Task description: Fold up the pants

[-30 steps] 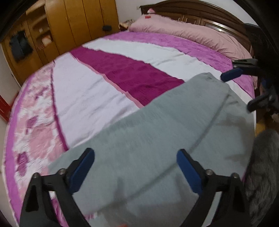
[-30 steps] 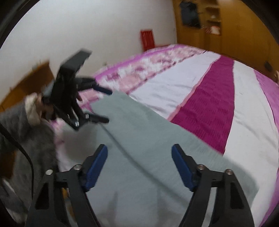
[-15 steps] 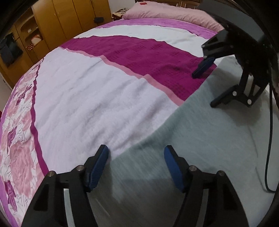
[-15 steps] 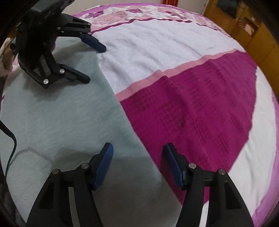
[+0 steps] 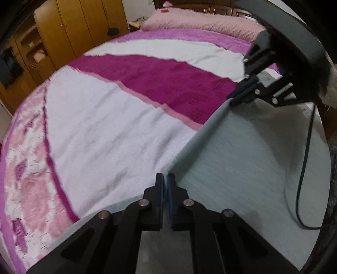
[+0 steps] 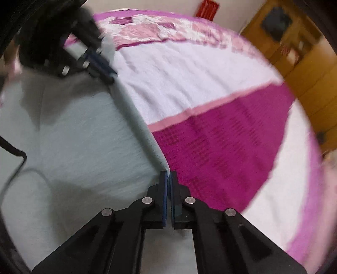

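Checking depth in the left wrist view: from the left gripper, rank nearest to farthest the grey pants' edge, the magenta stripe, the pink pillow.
1. Grey pants edge, pinched in the left gripper.
2. Magenta stripe, mid-bed, beyond.
3. Pink pillow, at the headboard end.

No readable text, labels, brands or numbers in either view. Small red tag on the pink pillow (image 5: 202,20) in the left wrist view: too small, any marks illegible. Red item on the wall (image 6: 207,8) in the right wrist view: blurred, nothing legible.
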{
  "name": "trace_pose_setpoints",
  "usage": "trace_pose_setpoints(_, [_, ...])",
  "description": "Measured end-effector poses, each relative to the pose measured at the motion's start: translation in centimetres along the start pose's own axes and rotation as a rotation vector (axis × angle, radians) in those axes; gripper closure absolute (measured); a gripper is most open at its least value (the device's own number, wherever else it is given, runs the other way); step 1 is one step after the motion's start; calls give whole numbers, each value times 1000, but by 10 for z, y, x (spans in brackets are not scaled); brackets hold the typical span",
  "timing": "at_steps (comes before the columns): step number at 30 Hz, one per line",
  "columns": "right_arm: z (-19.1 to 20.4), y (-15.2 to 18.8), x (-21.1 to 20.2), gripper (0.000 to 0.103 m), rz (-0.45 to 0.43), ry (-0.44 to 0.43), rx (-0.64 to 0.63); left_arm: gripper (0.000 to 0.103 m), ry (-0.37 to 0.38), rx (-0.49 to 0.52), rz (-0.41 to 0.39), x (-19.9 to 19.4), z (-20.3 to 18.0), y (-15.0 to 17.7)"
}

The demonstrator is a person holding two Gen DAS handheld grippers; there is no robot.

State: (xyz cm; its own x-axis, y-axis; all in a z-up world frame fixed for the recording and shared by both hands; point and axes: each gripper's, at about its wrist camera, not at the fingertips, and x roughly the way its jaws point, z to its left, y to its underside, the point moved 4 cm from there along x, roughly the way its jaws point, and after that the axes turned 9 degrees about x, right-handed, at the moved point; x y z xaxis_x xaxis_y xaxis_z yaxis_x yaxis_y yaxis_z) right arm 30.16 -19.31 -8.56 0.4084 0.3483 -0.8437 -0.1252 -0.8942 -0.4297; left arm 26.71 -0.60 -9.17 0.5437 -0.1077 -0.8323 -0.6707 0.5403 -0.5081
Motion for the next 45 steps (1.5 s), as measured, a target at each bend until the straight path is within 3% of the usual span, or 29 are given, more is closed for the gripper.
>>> trace_pose_setpoints(5, [61,12,-47,103,-68,261,-185,99,-87,16,-39,-47,-31,8])
trace_pose_setpoints(16, [173,51,-111,103,-108,484,-350,99,-124,170,-8,-117,-142,62])
trace_pose_setpoints(23, [239,74,-115,103,-115,545,-415,99,-136,198,1,-136,-191,110])
trace_pose_setpoints(33, [260,88,-82,103,-76,577,-510,100,-190,272,10,-123,-224,133])
trace_pose_setpoints(40, [264,93,-77,103,-76,552,-518,100,-226,364,32,-120,-234,140])
trace_pose_setpoints(45, [265,98,-62,103,-67,562,-528,100,-222,340,50,-105,-234,144])
